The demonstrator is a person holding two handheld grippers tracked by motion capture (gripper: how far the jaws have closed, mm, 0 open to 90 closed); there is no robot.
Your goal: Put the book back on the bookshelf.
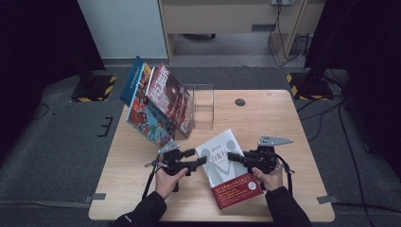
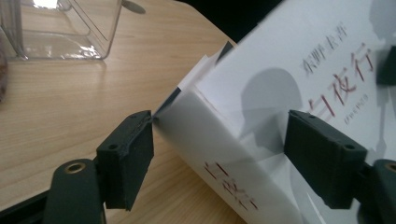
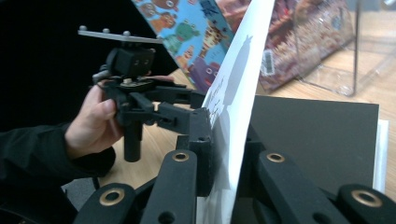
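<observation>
Your right gripper (image 3: 219, 177) jaws clamp the white book (image 1: 226, 161) cover's 3 o'clock edge; your left gripper (image 2: 219, 154) jaws stand wide, straddling its 9 o'clock spine corner.

The white book (image 1: 227, 163) carries grey silhouettes, red title characters and a red band at its bottom. The leaning books (image 1: 158, 101) are blue, cartoon-patterned and dark red. The bench (image 1: 269, 118) is pale wood-grain.
</observation>
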